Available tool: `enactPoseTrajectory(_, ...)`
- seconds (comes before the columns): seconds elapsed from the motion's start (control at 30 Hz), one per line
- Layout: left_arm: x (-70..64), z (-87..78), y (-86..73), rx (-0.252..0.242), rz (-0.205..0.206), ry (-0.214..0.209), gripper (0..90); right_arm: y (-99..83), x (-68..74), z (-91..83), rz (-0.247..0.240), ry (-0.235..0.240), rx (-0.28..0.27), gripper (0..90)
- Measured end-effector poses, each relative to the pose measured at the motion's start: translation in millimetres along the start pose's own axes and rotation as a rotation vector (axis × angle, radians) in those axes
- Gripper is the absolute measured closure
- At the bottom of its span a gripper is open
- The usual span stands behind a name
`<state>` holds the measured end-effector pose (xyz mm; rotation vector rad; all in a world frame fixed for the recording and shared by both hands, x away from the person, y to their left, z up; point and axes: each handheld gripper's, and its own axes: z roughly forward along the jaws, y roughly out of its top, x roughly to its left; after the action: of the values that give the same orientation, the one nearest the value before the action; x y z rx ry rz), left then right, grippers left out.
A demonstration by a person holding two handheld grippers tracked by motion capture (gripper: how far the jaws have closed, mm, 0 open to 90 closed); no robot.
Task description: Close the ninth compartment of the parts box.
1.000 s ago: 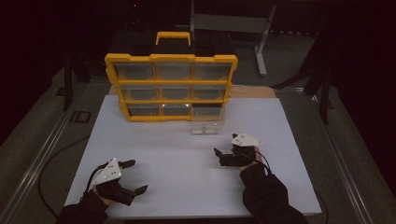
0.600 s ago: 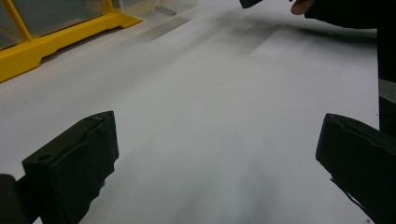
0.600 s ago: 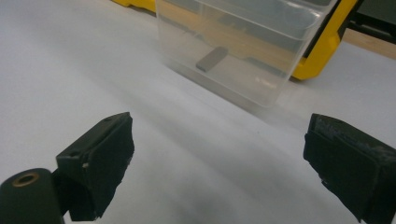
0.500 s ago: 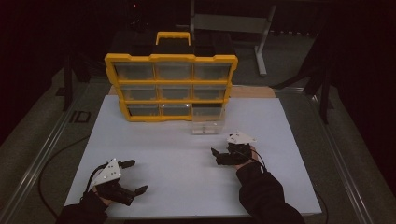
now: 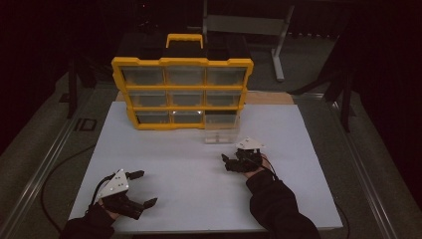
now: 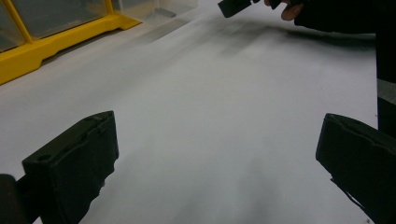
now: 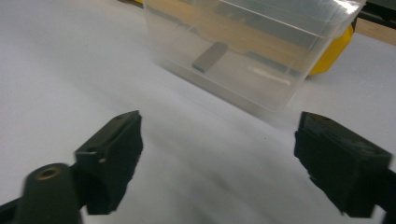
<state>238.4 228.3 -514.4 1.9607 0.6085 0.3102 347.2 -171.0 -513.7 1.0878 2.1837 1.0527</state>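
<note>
High view: clear drawer (image 5: 222, 132) on white table (image 5: 199, 164), just before yellow organizer (image 5: 182, 92); right gripper (image 5: 230, 162) near it, jaws spread. Left gripper view: left gripper (image 6: 219, 163) spread, empty. Right gripper view: small grey piece (image 7: 210, 56) inside drawer.

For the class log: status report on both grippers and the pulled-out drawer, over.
Left gripper open, empty. Right gripper open, facing clear drawer. Drawer pulled out of yellow organizer, small dark piece inside. Path clear.

Finding no readable text, label, brand, number or sign anywhere: not on the yellow organizer (image 5: 182, 93), nor on the clear drawer (image 7: 252, 51).
</note>
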Motion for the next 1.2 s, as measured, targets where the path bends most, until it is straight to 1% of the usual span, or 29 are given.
enactPoseTrajectory(0.1,0.0,-0.2,0.1,-0.001,0.0,0.0,0.0,1.4,1.2,3.2,0.001,-0.022,0.006,26.2)
enactPoseTrajectory(0.17,0.0,-0.3,0.1,-0.001,0.001,0.0,0.0,2.3,2.2,5.1,0.011,-0.041,0.008,31.7)
enactPoseTrajectory(0.23,0.0,-0.1,0.0,0.0,0.0,0.0,0.0,3.0,2.1,6.1,0.011,-0.051,0.008,39.7)
enactPoseTrajectory(0.37,-0.1,-0.2,0.2,-0.001,0.003,-0.002,0.0,4.9,1.6,8.5,0.029,-0.083,0.014,57.3)
enactPoseTrajectory(0.47,-0.2,-0.3,0.2,-0.002,0.0,-0.001,0.0,5.9,0.1,9.1,0.027,-0.09,0.018,68.3)
enactPoseTrajectory(0.53,-0.1,-0.3,0.2,-0.001,0.001,-0.001,0.0,6.4,-0.2,10.1,0.031,-0.094,0.026,72.4)
enactPoseTrajectory(0.6,-0.2,-0.2,0.2,0.0,0.002,-0.003,0.0,6.9,-0.4,10.7,0.021,-0.098,0.034,78.7)
enactPoseTrajectory(0.63,-0.2,-0.2,0.2,0.0,0.002,-0.003,0.0,6.9,-0.4,10.7,0.021,-0.098,0.034,78.7)
enactPoseTrajectory(0.67,-0.4,0.0,0.2,0.002,0.002,-0.002,0.0,7.2,-0.3,10.8,0.02,-0.097,0.038,81.6)
enactPoseTrajectory(0.7,-0.5,0.0,0.1,0.002,0.002,-0.003,0.0,7.8,-0.5,10.6,0.01,-0.1,0.035,87.9)
enactPoseTrajectory(0.73,-0.5,0.0,0.1,0.002,0.002,-0.003,0.0,8.1,-0.4,10.5,0.004,-0.101,0.033,89.6)
enactPoseTrajectory(0.8,-0.4,0.1,0.0,0.002,0.002,-0.004,0.0,8.8,0.1,10.4,-0.031,-0.1,0.036,90.0)
enactPoseTrajectory(0.9,-0.6,0.5,-0.1,0.003,0.003,-0.005,0.0,10.7,0.8,11.0,-0.042,-0.093,0.043,90.0)
enactPoseTrajectory(0.93,-0.7,0.6,0.0,0.003,0.004,-0.004,0.0,11.4,0.9,11.4,-0.044,-0.097,0.041,90.0)
enactPoseTrajectory(1.0,-0.7,0.6,0.0,0.003,0.005,-0.004,0.0,13.4,0.9,11.3,-0.032,-0.084,0.04,90.0)
enactPoseTrajectory(1.03,-0.6,0.6,0.0,0.003,0.005,-0.004,0.0,14.6,1.5,11.5,-0.034,-0.088,0.036,90.0)
enactPoseTrajectory(1.1,-0.7,0.8,-0.1,0.006,0.005,-0.005,0.0,16.8,1.7,12.1,-0.035,-0.078,0.027,90.0)
enactPoseTrajectory(1.2,-1.3,0.7,0.3,0.005,0.009,-0.005,0.0,18.7,2.6,14.5,-0.038,-0.076,0.031,90.0)
